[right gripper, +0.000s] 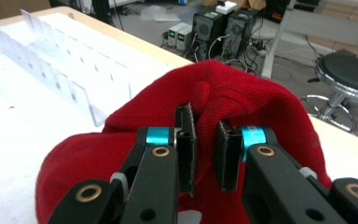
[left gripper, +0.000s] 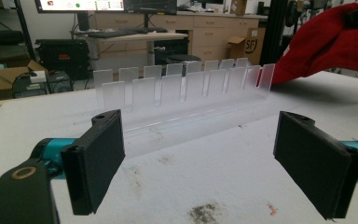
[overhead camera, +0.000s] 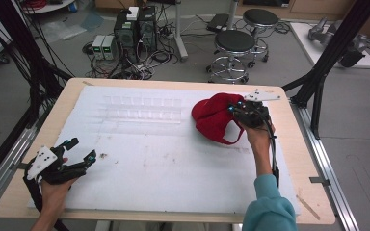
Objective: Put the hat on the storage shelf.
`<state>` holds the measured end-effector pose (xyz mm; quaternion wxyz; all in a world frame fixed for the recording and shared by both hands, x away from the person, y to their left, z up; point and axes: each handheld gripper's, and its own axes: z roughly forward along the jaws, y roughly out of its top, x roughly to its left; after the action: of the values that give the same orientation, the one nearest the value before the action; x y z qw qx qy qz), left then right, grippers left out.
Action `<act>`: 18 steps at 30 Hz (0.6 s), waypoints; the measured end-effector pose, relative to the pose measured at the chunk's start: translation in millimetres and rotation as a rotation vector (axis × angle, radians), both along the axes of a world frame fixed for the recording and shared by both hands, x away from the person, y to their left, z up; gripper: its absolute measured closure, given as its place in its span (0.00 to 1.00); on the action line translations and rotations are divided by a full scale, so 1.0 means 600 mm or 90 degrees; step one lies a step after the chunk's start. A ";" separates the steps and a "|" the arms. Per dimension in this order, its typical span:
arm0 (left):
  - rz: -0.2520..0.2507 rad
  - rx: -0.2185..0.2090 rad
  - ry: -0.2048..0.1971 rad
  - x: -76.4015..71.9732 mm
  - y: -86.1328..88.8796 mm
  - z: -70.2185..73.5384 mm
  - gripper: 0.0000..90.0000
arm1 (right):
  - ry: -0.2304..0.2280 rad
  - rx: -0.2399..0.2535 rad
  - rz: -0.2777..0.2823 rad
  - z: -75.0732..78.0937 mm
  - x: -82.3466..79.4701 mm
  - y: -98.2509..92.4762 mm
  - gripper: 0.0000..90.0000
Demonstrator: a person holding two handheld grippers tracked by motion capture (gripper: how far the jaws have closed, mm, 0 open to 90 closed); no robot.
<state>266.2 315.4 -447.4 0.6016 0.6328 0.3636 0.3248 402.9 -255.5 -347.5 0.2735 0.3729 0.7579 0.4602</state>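
Observation:
A red cap (overhead camera: 214, 118) lies at the right back of the white mat, its strap looping toward the front. My right gripper (overhead camera: 237, 109) is at the cap's right side, jaws shut on a fold of its red fabric (right gripper: 242, 100); in the right gripper view the pads (right gripper: 186, 144) stand close together with cloth pinched between them. My left gripper (overhead camera: 83, 150) rests at the table's front left corner, jaws wide open and holding nothing. In the left gripper view its open jaws (left gripper: 198, 163) face the clear slotted rack (left gripper: 182, 88), with the cap (left gripper: 335, 42) at the upper right.
The clear slotted rack (overhead camera: 142, 108) lies across the back middle of the white mat (overhead camera: 173, 168). Wooden table edges (overhead camera: 294, 144) frame the mat. Black frame posts (overhead camera: 327, 57) rise at both sides. Stools (overhead camera: 233, 45) and computer boxes (overhead camera: 135, 29) stand on the floor beyond.

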 end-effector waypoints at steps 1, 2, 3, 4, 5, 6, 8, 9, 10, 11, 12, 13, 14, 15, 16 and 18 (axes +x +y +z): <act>-0.001 0.001 0.000 0.000 0.000 0.002 0.18 | -0.004 -0.001 0.002 0.004 -0.004 0.000 0.90; -0.004 0.000 0.000 0.000 -0.001 0.005 0.18 | -0.009 -0.002 0.008 0.008 -0.009 0.000 0.90; -0.006 -0.001 0.000 0.000 -0.002 0.007 0.18 | -0.012 -0.004 0.011 0.012 -0.013 0.000 0.90; -0.008 0.000 0.001 0.000 -0.004 0.010 0.18 | -0.010 -0.004 0.012 0.015 -0.017 0.000 0.90; -0.012 0.000 0.001 0.001 -0.005 0.012 0.18 | -0.015 -0.002 0.018 0.019 -0.022 0.000 0.90; -0.015 -0.002 0.003 0.001 -0.007 0.015 0.18 | -0.016 0.000 0.021 0.022 -0.026 0.000 0.90; -0.023 0.002 0.005 0.002 -0.010 0.021 0.18 | -0.019 0.001 0.027 0.027 -0.033 0.000 0.90; -0.025 0.001 0.004 0.001 -0.011 0.023 0.18 | -0.021 0.004 0.031 0.030 -0.037 0.000 0.90; -0.030 -0.001 0.004 0.001 -0.012 0.026 0.18 | -0.023 0.004 0.036 0.033 -0.041 0.001 0.90; -0.035 0.000 0.007 0.001 -0.014 0.029 0.18 | -0.028 0.005 0.043 0.035 -0.045 0.002 0.90; -0.038 0.002 0.008 0.001 -0.014 0.031 0.18 | -0.031 0.009 0.049 0.039 -0.050 0.004 0.90; -0.041 0.005 0.009 0.001 -0.015 0.033 0.18 | -0.034 0.011 0.053 0.041 -0.053 0.005 0.90; -0.044 0.004 0.010 0.002 -0.016 0.036 0.18 | -0.041 0.014 0.060 0.043 -0.056 0.006 0.90; -0.049 0.004 0.011 0.002 -0.017 0.038 0.18 | -0.042 0.020 0.067 0.045 -0.060 0.007 0.90; -0.052 0.004 0.012 0.002 -0.017 0.040 0.18 | -0.041 0.028 0.073 0.047 -0.063 0.009 0.90; -0.061 0.005 0.016 0.003 -0.019 0.044 0.18 | -0.047 0.042 0.088 0.050 -0.068 0.011 0.90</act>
<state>268.1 303.9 -420.8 0.6094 0.6556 0.3395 0.2891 362.0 -248.9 -317.3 0.2560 0.3114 0.7556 0.5163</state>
